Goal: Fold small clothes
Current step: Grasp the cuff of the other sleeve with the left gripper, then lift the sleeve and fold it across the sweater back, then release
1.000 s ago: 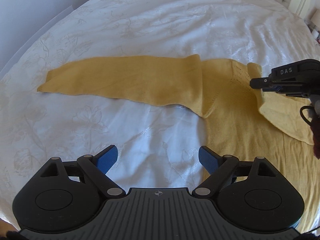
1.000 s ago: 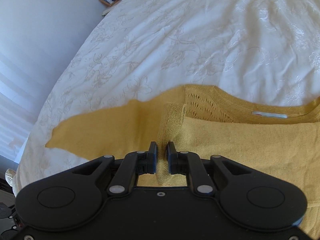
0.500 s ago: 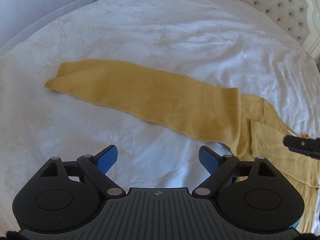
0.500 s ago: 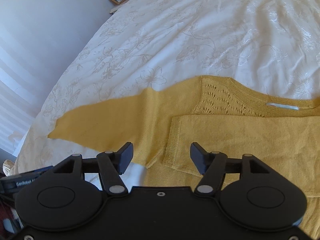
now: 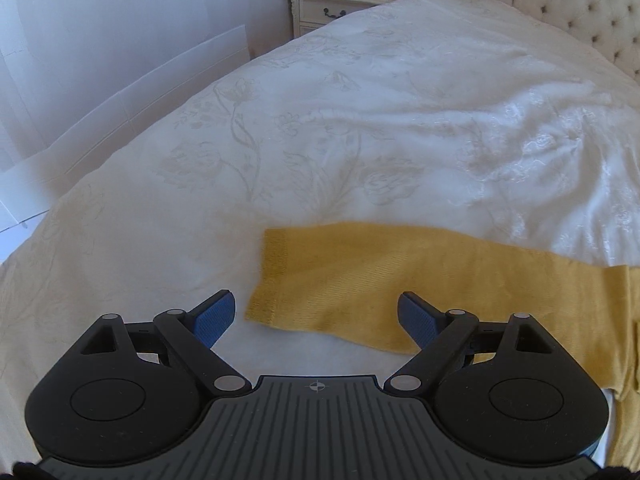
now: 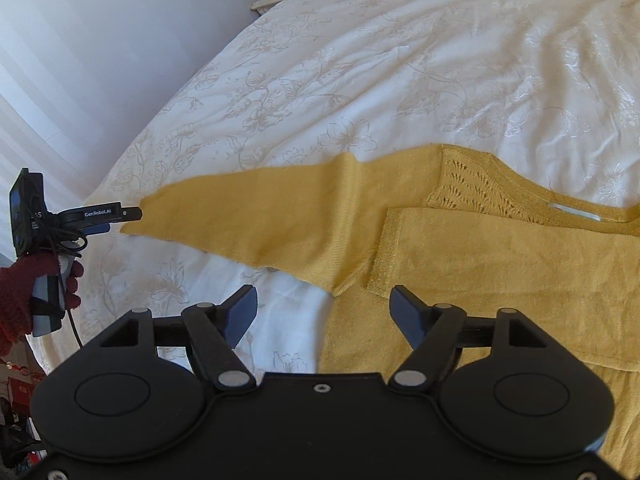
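A yellow knit sweater (image 6: 500, 264) lies flat on the white bedspread (image 6: 400, 60). One sleeve (image 6: 500, 248) is folded across its body. The other sleeve (image 6: 256, 216) stretches out to the left, and it shows in the left wrist view (image 5: 400, 280) with its ribbed cuff (image 5: 268, 276) just ahead of my left gripper (image 5: 316, 314). That gripper is open and empty, low over the cuff end. In the right wrist view it (image 6: 120, 216) sits at the cuff. My right gripper (image 6: 324, 308) is open and empty above the sweater's armpit edge.
A cream nightstand (image 5: 336, 4) with a photo frame, clock and red bottle stands at the far end beside the tufted headboard (image 5: 560, 4). A pale wall (image 5: 100, 40) runs along the bed's left side. The bed edge drops off at the left.
My right gripper let go of the folded sleeve's cuff and opened. My left gripper travelled left along the outstretched sleeve to its cuff, staying open.
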A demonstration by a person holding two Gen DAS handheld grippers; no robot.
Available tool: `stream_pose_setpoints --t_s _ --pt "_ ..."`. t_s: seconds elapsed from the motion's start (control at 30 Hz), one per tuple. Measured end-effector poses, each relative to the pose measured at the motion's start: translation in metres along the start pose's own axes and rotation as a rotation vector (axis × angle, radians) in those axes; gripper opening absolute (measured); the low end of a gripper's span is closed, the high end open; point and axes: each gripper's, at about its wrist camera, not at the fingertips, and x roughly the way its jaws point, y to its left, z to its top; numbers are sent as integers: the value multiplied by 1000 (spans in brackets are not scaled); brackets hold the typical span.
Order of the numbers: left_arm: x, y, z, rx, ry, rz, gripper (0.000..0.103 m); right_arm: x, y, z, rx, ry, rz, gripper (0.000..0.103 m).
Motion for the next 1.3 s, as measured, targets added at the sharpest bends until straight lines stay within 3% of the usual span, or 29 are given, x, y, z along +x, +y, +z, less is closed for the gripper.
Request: stream_pose_setpoints --t_s 0.2,0.37,0.47,0.53,0.57,0.67,0.8,1.0,1.3 --pt "33 10 -1 33 61 -17 89 17 11 1 2 32 22 76" --pt "47 14 -4 8 66 -63 87 23 14 -4 -6 70 23 76" --pt "48 14 -1 -26 67 -77 52 23 14 -10 -3 87 21 76" --pt "48 16 2 -64 72 -85 43 23 13 -14 -1 98 18 76" --pt "47 17 2 -80 68 -100 25 22 13 -16 0 103 17 76" --pt "40 18 5 -135 53 -121 13 20 8 -23 9 106 14 76" --pt "16 7 11 -154 5 -129 11 14 -3 -33 41 99 6 76" --pt "-47 -28 24 -129 -92 -227 11 -1 -25 -48 91 83 8 76" --pt "-144 -134 38 -56 -235 -404 11 -38 -73 -71 145 44 43 76"
